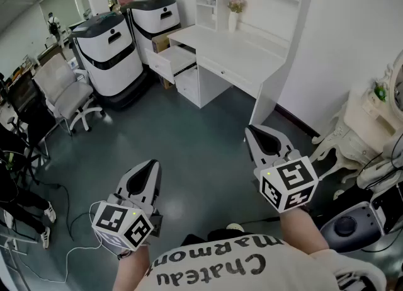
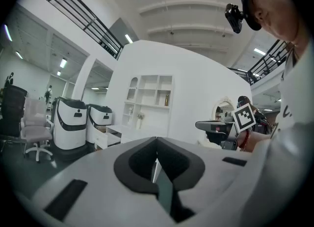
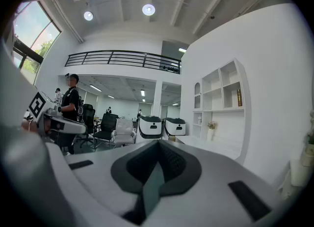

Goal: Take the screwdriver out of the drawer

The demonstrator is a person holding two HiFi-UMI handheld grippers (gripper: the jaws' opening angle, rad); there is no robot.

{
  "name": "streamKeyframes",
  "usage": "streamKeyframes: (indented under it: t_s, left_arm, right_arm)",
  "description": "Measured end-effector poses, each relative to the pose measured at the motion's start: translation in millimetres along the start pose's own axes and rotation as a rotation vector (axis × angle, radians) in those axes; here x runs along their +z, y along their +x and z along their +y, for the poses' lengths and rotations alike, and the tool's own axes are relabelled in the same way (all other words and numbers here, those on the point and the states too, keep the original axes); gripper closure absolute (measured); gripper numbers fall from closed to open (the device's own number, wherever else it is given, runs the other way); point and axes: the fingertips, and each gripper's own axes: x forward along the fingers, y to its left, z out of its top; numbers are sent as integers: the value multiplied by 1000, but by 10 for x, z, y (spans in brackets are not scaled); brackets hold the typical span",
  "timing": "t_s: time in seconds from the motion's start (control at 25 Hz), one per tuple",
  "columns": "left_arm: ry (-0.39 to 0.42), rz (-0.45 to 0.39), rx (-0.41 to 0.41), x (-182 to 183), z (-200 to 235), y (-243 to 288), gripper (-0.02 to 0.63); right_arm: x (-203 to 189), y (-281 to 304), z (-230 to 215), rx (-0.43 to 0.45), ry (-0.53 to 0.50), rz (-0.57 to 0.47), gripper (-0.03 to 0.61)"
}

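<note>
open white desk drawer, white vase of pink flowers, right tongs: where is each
open white desk drawer [image 1: 179, 60]: head view, on its inner floor.
white vase of pink flowers [image 1: 232, 21]: head view, on the vase body.
right tongs [image 1: 250, 131]: head view, at the closed tips.

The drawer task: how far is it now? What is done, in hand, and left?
Done: one drawer of the white desk already stands pulled out. In hand: nothing; the left gripper and right gripper are shut and empty, over the floor, away from the desk. Left: everything else. Walk up, find the screwdriver, which is not visible from here, grip it and lift it out.
</note>
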Motion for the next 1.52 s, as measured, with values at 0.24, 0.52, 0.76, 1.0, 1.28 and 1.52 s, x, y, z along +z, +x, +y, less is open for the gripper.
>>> streamKeyframes:
  t_s: [0.24,0.52,0.76,1.0,1.28,1.52]
  left_arm:
    - [-3,-12,12,22,21,-79,591]
    - [-6,-1,-3,-62,46,-175,591]
    - [-34,-3,-1,-132,126,13,591]
    - [-59,-44,47,-26,390,515,591]
    - [-42,-83,92,272,674,1344,591]
    - [-12,-125,121,455,775,2045,591]
  right_arm:
    - [21,-37,46,1,1,-5,552]
    - [-99,-73,126,-19,1,9,552]
    - [-231,18,76,-15,-5,30,551]
    - [-237,487,-312,14,106,-29,551]
    - [-29,1303,-852,106,66,-61,551]
    - [125,1882,-1335,163,56,-105,551]
